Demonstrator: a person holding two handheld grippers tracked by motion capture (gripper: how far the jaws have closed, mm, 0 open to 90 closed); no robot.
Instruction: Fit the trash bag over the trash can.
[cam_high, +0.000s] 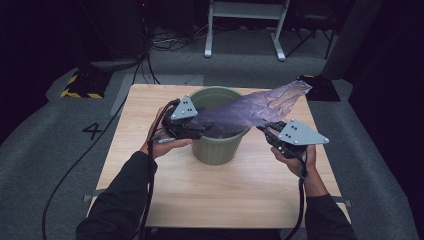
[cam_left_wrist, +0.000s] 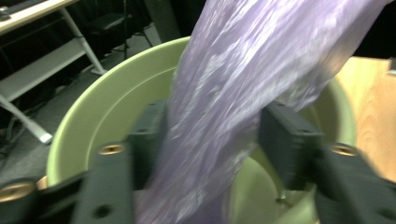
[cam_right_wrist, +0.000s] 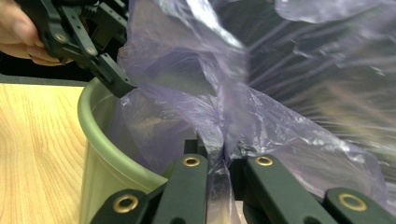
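Observation:
A thin purple plastic bag (cam_high: 260, 107) stretches from the green bin (cam_high: 215, 92) at the table's middle up and out to the far right. My left gripper (cam_high: 202, 131) sits at the bin's left rim. In the left gripper view its jaws stand apart, with the bag (cam_left_wrist: 243, 93) running loosely between them over the bin's mouth (cam_left_wrist: 102, 107). My right gripper (cam_high: 264, 129) is just right of the bin. In the right gripper view its jaws (cam_right_wrist: 219, 161) are pinched shut on a gathered fold of the bag (cam_right_wrist: 289, 135), beside the bin's rim (cam_right_wrist: 100, 154). The left gripper (cam_right_wrist: 116, 84) shows beyond.
The bin stands on a light wooden table (cam_high: 165, 195) with bare wood in front and on both sides. Grey carpet surrounds the table. A white-legged frame (cam_high: 245, 30) stands at the back, and cables trail down from both grippers.

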